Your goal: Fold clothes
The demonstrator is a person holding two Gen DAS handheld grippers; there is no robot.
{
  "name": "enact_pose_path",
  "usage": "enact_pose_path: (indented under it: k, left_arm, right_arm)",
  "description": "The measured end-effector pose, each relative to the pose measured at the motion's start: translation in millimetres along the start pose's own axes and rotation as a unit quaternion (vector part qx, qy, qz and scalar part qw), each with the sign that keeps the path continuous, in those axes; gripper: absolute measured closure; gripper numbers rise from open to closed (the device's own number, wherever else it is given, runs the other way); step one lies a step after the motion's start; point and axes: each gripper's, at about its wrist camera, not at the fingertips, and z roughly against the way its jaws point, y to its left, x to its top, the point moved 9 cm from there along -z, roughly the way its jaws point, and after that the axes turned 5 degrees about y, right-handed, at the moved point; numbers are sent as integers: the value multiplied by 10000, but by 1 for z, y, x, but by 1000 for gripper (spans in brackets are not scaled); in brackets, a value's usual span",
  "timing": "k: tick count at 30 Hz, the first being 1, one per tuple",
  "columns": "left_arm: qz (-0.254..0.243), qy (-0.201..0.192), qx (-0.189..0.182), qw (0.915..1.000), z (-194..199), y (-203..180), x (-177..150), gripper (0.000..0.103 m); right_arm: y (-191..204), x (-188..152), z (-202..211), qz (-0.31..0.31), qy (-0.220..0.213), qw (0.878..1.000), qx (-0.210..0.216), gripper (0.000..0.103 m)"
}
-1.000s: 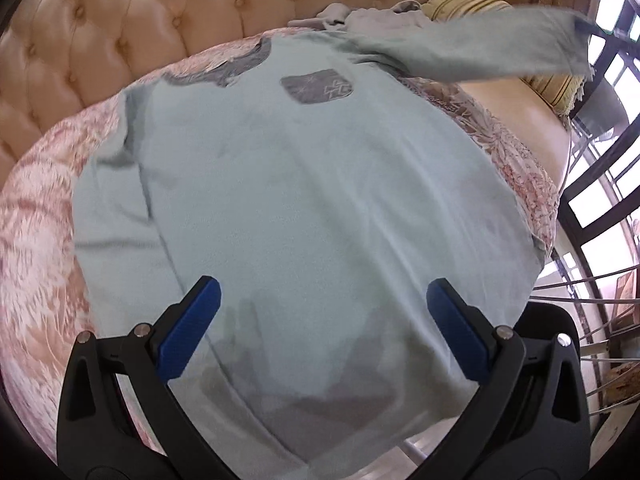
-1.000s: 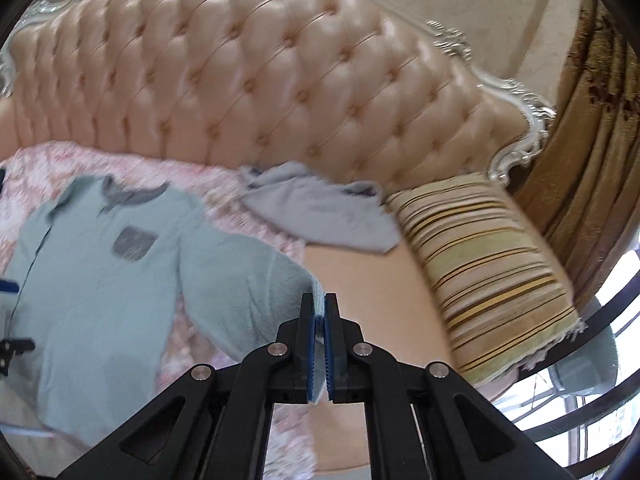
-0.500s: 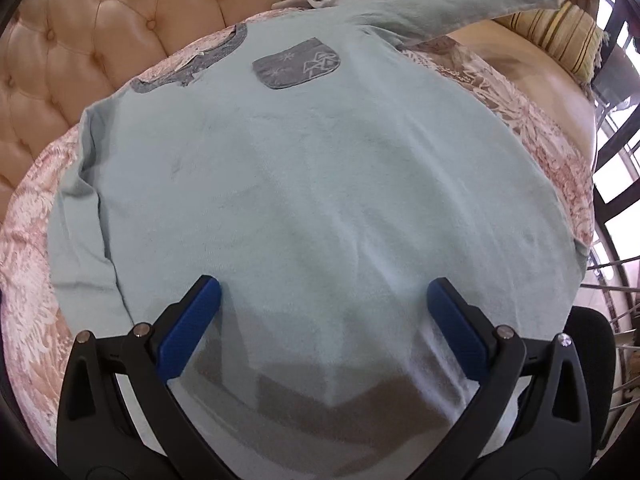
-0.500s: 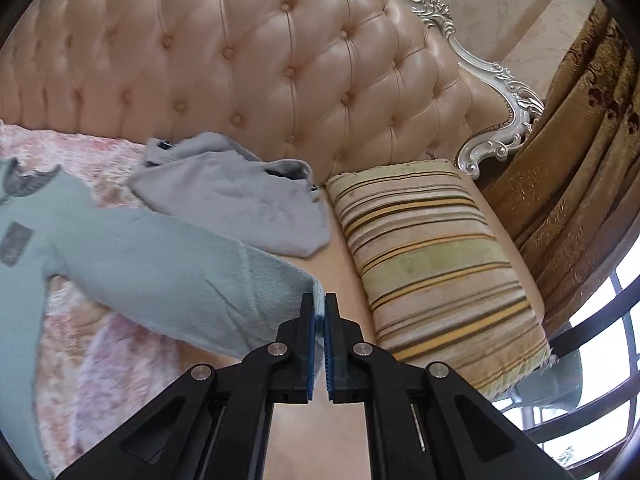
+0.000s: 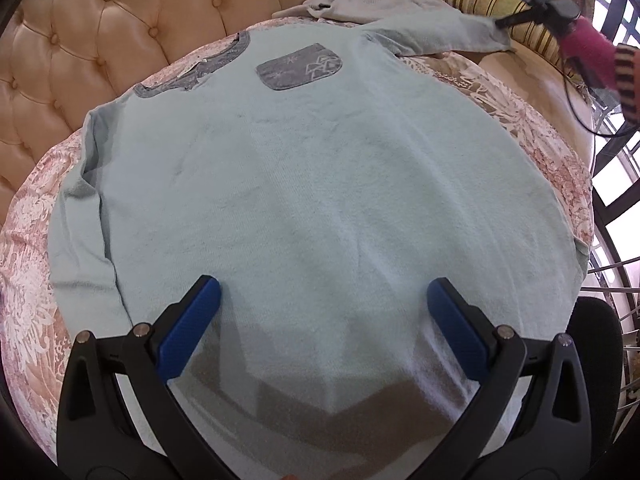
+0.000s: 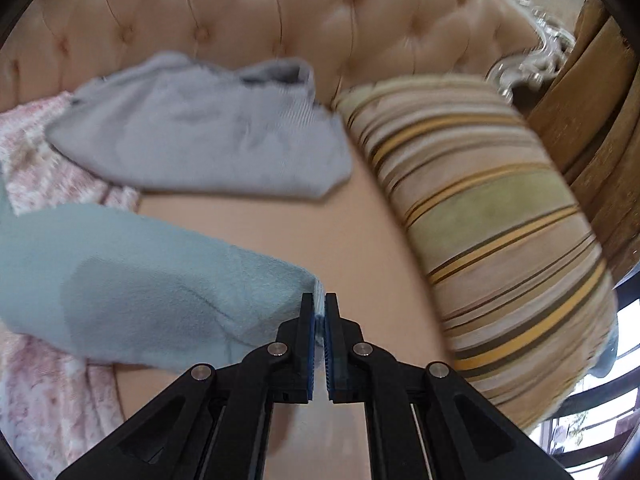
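The sleeve (image 6: 152, 280), clamped in the right gripper (image 6: 319, 320), has been drawn out sideways for flattening; the left gripper (image 5: 324, 304) fingers (image 5: 188, 324) stand apart over the shirt (image 5: 320, 184).

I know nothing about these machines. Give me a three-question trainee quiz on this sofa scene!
1. True or false: the right tool is shut on the cuff of the light blue shirt.
2. Multiple choice: the left tool is A) open above the shirt's lower part, B) shut on the collar, C) gripping the striped cushion.
3. Fill in: the shirt's chest pocket is coloured ____.

Key: 1 true; 2 A; 3 grey.
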Motion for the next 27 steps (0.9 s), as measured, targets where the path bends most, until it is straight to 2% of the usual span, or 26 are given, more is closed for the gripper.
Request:
enact_pose_path:
  k: [4,6,9,10,13,16,17,18,19,20,22,23,25,27]
  left_arm:
    - [-3,-58,5,10000,-1,0,1,0]
    - [7,-97,18,10000,-1,1,0,0]
    - [137,137,-35,9998,5,5,4,0]
    - [259,41,-72,9996,16,9,11,0]
    - [38,-706,-54,9975,58,8,68,0]
    - [-204,-848,6,9962,54,6,155,0]
    - [-190,-790,103,9966,43,7,184,0]
    - [-151,-713,358,9967,27,11,212,0]
    - [-228,-663,727,9949,11,16,236,0]
    - [-393,-563,1210,9903,-7,22,255,0]
    - [-710,-313,2109,9744,-40,34,285,0]
    - [-830,-152,2272,9702,-55,34,290,0]
    - [-1058,123,2041,9731,-79,20,289,0]
    - [-1356,-42,1993,9705,-84,-1,287,0]
  right_arm:
    - [0,-10,-25,14,345,9994,-38,99]
    - [-1,-8,-25,-102,352,9993,20,99]
    - [0,-8,-22,-95,487,9987,105,98]
    - [0,-8,-21,-85,512,9986,136,98]
    - [2,-12,-17,36,519,9986,132,98]
    - [1,-14,-12,-203,453,9983,321,93]
    - [0,-15,-10,-301,430,9979,392,88]
    - [0,-16,-8,-325,428,9978,394,84]
    - [-1,-17,-7,-321,444,9978,377,72]
    - [-1,-19,-7,-309,474,9977,360,66]
    - [-3,-20,-6,-283,492,9978,346,60]
    - [-3,-21,-6,-258,505,9978,348,60]
    - [-5,-21,-7,-285,504,9976,377,57]
    - [-6,-23,-9,-343,488,9973,431,56]
